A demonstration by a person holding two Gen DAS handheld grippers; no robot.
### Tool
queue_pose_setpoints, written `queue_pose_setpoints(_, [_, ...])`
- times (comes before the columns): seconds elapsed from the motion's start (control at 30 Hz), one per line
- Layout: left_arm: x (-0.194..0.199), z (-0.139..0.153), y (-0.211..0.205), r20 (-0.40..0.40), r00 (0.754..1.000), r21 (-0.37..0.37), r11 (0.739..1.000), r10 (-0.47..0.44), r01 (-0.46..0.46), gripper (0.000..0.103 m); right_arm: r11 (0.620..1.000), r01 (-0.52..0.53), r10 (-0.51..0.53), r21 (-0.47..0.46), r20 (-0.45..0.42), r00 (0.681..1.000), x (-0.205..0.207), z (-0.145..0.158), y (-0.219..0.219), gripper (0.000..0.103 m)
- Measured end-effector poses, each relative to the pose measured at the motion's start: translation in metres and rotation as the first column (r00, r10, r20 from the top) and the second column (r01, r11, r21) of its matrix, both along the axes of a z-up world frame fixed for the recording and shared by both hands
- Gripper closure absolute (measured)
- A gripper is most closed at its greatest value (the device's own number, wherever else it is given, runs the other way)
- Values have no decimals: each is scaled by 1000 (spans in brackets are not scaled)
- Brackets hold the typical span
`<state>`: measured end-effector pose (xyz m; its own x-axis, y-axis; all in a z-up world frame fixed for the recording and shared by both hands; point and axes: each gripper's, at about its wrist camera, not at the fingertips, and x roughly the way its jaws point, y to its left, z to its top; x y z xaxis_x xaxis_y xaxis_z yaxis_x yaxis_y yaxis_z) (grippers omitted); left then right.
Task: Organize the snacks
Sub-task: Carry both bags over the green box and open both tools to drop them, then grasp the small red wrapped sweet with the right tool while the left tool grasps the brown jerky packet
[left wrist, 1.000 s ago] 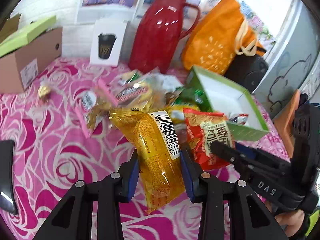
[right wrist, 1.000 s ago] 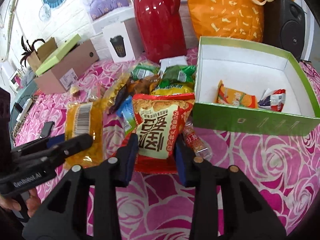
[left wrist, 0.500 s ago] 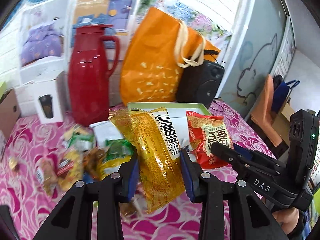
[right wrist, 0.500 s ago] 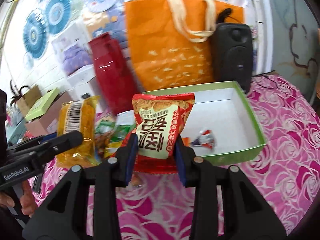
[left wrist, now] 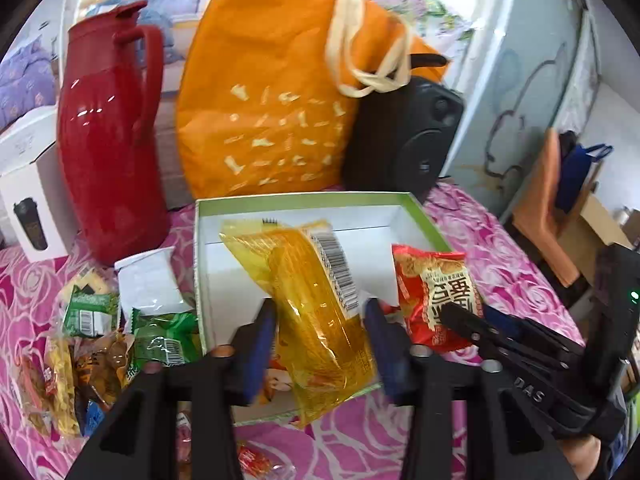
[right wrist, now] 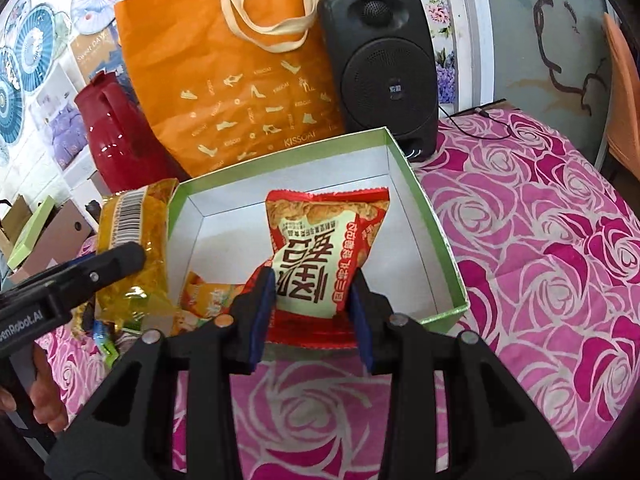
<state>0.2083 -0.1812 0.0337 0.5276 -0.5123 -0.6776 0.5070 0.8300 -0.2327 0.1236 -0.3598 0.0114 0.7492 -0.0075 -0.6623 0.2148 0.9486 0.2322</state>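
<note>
My left gripper (left wrist: 320, 320) hangs over the near edge of the green box (left wrist: 300, 200), which has a white inside. Its jaws are opening around a yellow snack packet (left wrist: 312, 300); the packet hangs between the blue pads, and a gap shows at the right pad. My right gripper (right wrist: 312, 304) holds a red snack packet (right wrist: 320, 240) upright over the same box (right wrist: 436, 232). Its pads still press the packet's lower sides as the jaws begin to ease apart. An orange packet (right wrist: 208, 296) lies in the box's near left corner.
A pile of loose snacks (left wrist: 100, 340) lies on the pink rose cloth left of the box. Behind the box stand a red thermos (left wrist: 104, 140), an orange tote bag (left wrist: 272, 100) and a black speaker (left wrist: 404, 136). A white carton (left wrist: 28, 200) is far left.
Both grippers carried their packets from above the snack pile to over the green box. The left jaws have spread apart, and the yellow packet now sits loose between them.
</note>
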Motion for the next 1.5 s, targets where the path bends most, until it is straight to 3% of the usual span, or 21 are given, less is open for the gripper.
queue_pose_setpoints(0.03, [3,-3,-1,-4,1000,13,1000,19,-19,32,1000,-9,9,-11,4,1000,2,-2,0,58])
queue_pose_setpoints(0.1, [6,-8,0,14,999,23,999,41,-42,31,998,-34,35,-45,20,999,3,-5,1,18])
queue_pose_setpoints(0.17, [8,-12,0,11,999,30,999,39,-39,31,995,-59,62,-78,37,997,2,-5,5,10])
queue_pose_setpoints(0.4, [2,-8,7,38,997,52,996,65,-67,31,990,-73,78,-121,34,996,-4,-4,14,7])
queue_pose_setpoints(0.8, [-34,30,40,107,990,35,994,95,-100,31,983,-104,116,-149,77,990,-32,33,47,3])
queue_pose_setpoints(0.93, [-52,47,64,136,985,8,994,103,-105,31,982,-114,129,-148,94,987,-46,49,59,3])
queue_pose_setpoints(1.1, [-70,63,113,158,969,-33,982,191,-188,31,983,-160,170,-89,108,980,-63,63,79,1])
queue_pose_setpoints(1.27, [-84,53,166,152,947,-24,959,283,-283,31,957,-290,291,-29,18,957,-65,44,123,1])
queue_pose_setpoints(1.43, [-98,14,212,61,935,-20,937,350,-349,31,927,-373,367,-31,-113,923,-54,-3,169,1])
queue_pose_setpoints(1.47, [-100,8,216,47,934,-18,935,355,-354,31,925,-377,368,-39,-142,919,-49,-14,175,8])
queue_pose_setpoints(1.5, [-104,-3,225,20,931,-16,932,363,-363,31,925,-377,365,-49,-164,917,-47,-21,177,20])
